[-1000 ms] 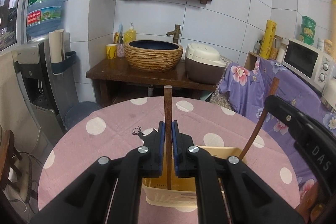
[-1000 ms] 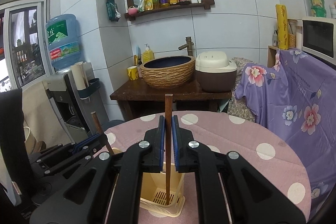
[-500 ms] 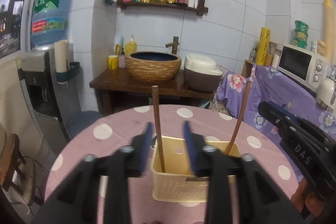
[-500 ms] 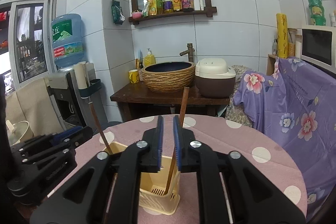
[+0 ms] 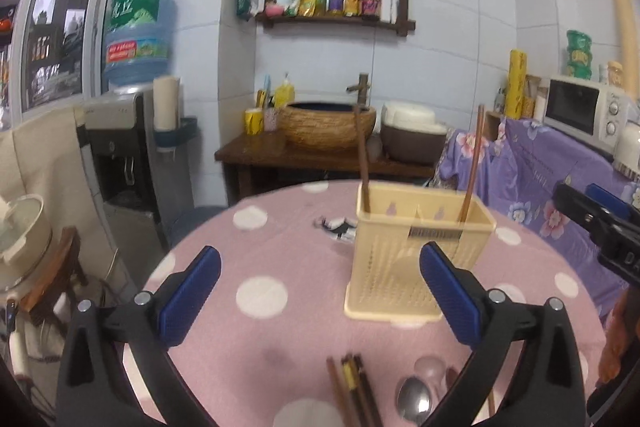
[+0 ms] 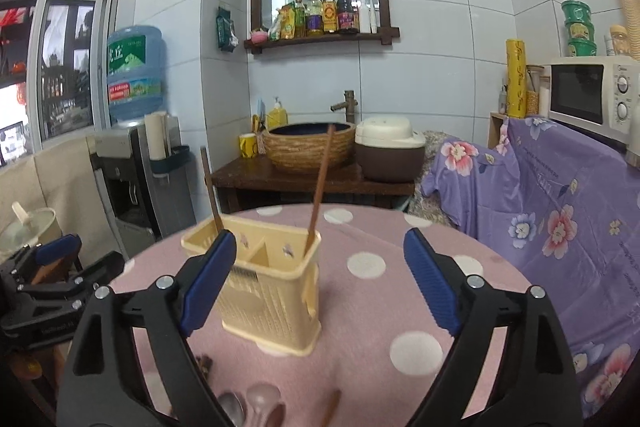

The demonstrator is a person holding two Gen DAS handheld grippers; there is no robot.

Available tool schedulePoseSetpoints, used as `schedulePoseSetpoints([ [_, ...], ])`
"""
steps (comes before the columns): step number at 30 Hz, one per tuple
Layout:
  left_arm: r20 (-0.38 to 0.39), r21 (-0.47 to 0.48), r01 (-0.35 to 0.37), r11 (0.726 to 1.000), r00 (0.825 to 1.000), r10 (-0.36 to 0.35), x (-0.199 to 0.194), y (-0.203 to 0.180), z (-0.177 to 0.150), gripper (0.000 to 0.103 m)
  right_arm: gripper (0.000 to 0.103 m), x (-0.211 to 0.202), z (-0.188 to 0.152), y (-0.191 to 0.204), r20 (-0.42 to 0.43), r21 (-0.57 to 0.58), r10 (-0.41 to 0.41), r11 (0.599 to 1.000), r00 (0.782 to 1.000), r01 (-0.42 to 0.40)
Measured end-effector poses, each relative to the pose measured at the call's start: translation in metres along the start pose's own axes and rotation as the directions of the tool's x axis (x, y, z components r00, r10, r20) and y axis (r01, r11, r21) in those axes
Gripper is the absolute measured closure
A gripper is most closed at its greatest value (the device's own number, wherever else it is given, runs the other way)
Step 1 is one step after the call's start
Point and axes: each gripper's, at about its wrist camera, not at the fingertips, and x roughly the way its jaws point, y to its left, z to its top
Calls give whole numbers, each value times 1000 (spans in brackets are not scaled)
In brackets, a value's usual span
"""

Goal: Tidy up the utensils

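Cream plastic, slotted and light, the basket [image 5: 416, 255] stands toward the far middle of the pink spotted table [image 5: 260, 239]; two wooden chopsticks lean in it, one [image 5: 363, 163] at its left end and one [image 5: 471, 163] at its right. More chopsticks [image 5: 352, 395] and a metal spoon [image 5: 414, 401] lie at the near edge, the rest of the job by the look of it. The left gripper [image 5: 316, 299] hangs over the table with its tongs spread wide and nothing between them; the right gripper [image 6: 320, 279] is just as wide and empty. The sticks should be stiff, thin and nearly weightless — apt to roll or pivot, so best pinched near mid-length; the spoon looks smooth and slippery, so its handle is the safer hold, though that handle is mostly hidden here.
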Motion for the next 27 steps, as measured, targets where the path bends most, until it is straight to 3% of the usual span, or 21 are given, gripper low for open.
schedulePoseSetpoints([
  [5,-64,-42,4,999,998,-7,-3,8,-31,5,15,-9,-37,-14,-102,19,-31,999,994,33],
  [12,-133,16,2,1000,991,0,-3,0,-64,5,15,-10,-83,-31,-224,42,-70,996,972,82],
  [19,-206,66,4,998,978,10,-1,-4,-94,5,15,-5,-111,-39,-289,58,-90,992,953,112],
  [27,-291,-10,-52,999,955,47,10,19,-112,16,15,4,-128,-40,-352,52,-92,992,931,118],
])
